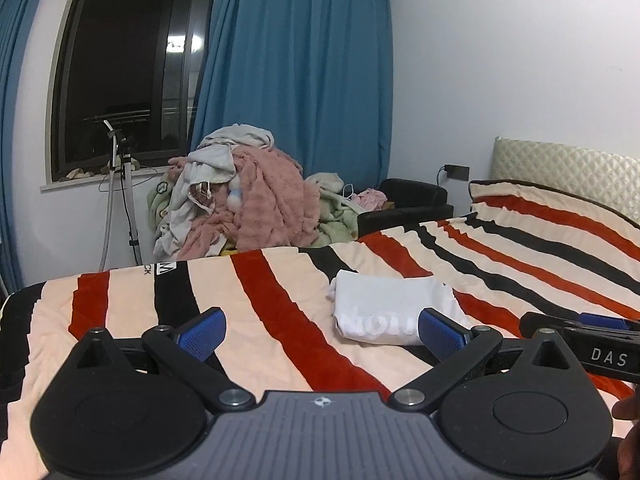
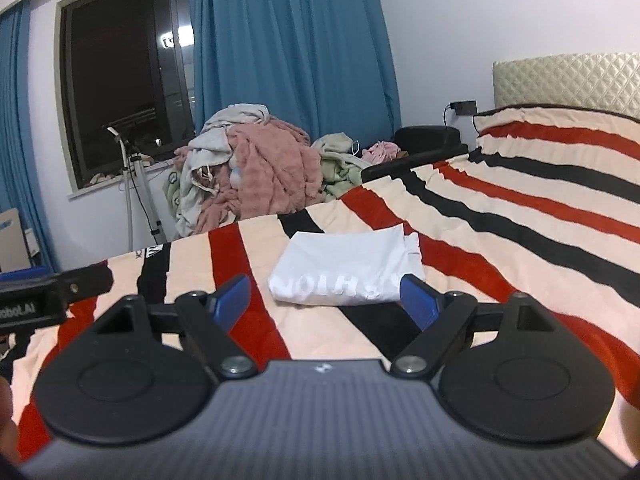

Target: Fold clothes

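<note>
White cotton garment: folded shirt, flat rectangular packet with pale lettering on its upper face, resting on the bed near the foot-end edge.
Landmark: the folded shirt; every place below is given from it.
Long axis: ran crosswise to both hand-held grippers, its near folded edge facing them.
Right hand-held gripper: directly in front of the shirt's near edge, close, not touching; fingers spread wide, empty; blue ribbed pads on black linkage.
Left hand-held gripper: in front and off to the shirt's left, farther away; fingers spread wide, empty.
Nearer tool: the right one, by judgement.
Bed cover: plush fleece, cream with red and black stripes, passing under the shirt.
Laundry heap: beyond the shirt, past the bed's far edge; pink ribbed fleece, grey and pale green cloth, crumpled.
Curtains: blue, pleated, behind the heap.
Headboard: quilted, cream, far right of the shirt.
Task standing: shirt appeared fully folded; heap unfolded.
</note>
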{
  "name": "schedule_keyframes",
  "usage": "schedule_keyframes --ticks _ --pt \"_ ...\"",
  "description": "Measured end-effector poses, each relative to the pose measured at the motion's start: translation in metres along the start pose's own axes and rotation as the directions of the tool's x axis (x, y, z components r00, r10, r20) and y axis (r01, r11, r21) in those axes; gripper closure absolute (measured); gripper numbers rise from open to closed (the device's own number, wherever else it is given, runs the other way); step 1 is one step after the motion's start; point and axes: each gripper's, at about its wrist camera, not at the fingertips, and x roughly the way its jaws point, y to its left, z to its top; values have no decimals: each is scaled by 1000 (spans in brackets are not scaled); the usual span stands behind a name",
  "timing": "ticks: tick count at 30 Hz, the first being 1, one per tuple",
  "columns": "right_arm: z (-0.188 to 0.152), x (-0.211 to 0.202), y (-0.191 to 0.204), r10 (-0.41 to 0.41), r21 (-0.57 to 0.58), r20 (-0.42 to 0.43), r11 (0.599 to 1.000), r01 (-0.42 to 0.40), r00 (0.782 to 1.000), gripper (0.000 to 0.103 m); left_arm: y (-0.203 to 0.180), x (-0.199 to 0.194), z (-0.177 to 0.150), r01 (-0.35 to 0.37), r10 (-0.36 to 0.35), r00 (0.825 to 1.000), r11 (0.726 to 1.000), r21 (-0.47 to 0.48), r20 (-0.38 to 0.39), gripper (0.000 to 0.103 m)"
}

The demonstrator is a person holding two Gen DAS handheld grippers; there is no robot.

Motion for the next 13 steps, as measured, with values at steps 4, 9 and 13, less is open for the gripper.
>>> schedule_keyframes --ticks 4,9,13 --pt "-1 5 -1 5 4 -30 1000 -4 1000 19 1 7 0 9 -9 1000 1000 0 -15 0" --pt "-1 7 2 -8 -14 -35 1000 7 999 19 1 12 -1 0 0 1000 1000 4 -23 0" --pt "-1 8 3 -12 -23 -36 1000 11 999 19 2 13 -1 -1 1 1000 1000 -1 -20 0"
